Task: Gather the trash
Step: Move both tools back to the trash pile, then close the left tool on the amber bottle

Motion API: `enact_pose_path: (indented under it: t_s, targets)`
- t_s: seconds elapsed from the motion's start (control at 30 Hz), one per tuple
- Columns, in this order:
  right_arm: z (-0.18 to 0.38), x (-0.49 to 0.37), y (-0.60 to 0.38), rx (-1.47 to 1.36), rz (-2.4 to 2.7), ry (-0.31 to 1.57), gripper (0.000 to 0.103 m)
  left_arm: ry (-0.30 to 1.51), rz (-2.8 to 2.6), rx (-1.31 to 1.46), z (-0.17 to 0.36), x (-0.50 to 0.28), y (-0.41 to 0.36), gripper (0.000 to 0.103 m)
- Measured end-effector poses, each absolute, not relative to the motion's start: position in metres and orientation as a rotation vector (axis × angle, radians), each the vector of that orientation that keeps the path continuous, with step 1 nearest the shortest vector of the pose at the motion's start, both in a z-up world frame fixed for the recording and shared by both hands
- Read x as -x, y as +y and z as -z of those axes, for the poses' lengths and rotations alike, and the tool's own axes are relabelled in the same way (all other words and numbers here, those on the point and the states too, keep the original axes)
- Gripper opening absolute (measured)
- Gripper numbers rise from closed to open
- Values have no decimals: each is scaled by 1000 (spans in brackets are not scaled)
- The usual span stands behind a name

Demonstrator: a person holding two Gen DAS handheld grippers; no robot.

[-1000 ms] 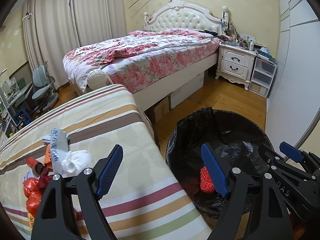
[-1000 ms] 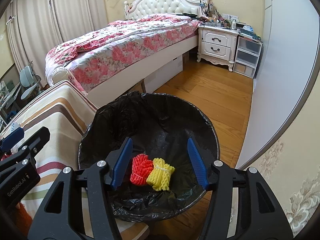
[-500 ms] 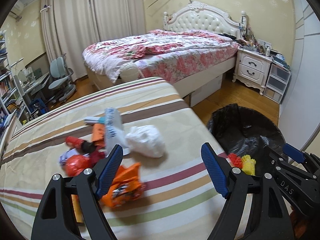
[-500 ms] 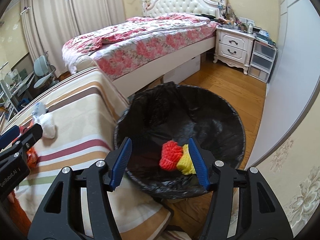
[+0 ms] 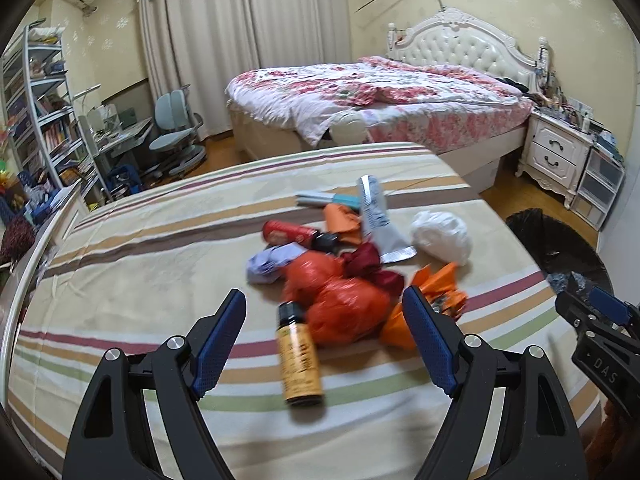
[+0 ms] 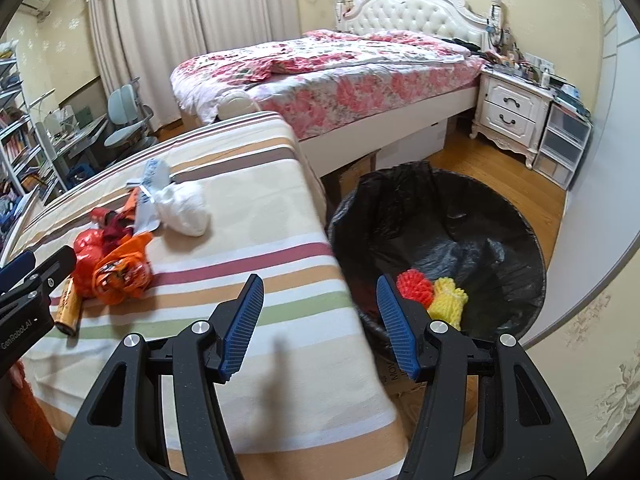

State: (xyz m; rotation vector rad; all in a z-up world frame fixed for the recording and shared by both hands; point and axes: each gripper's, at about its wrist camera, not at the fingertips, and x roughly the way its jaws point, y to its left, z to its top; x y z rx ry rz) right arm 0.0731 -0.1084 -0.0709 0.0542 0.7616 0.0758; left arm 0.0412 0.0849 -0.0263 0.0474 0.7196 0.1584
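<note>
Left tool [image 5: 324, 344] swung from bin [image 6: 516, 216] to trash pile [image 5: 344, 304] | both tools released, empty | right tool [image 6: 320, 320] at bed edge

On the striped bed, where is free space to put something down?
Bare patches: left of the trash pile, toward the bed rail, and between the white bag and the bin. The middle is crowded, from the bottle back.

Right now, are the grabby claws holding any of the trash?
No. The left gripper is open above the brown bottle, not touching it. The right gripper is open and empty beside the trash bin.
</note>
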Motion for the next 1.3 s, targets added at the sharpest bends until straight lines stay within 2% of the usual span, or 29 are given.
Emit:
enact_pose_path:
  t_s: [0.3,0.47,0.57,0.6,0.73,1.3]
  targets:
    - [73,-62,-85,-25,-127,771,58,798,-180,-12,48,-33,111,78]
    - [74,-62,-76,-10,-141,770,58,843,-154,4,55,-37,115,62]
    - [75,-63,-73,-8,-146,773,58,873,-129,20,60,-37,117,49]
    - [75,-64,-72,-8,-147,774,58,880,-118,26,62,-36,118,42]
    - [77,-65,-70,-3,-153,780,58,874,-99,14,62,-31,119,26]
    - [61,-90,-47,42,-194,744,58,819,-157,60,45,-31,159,25]
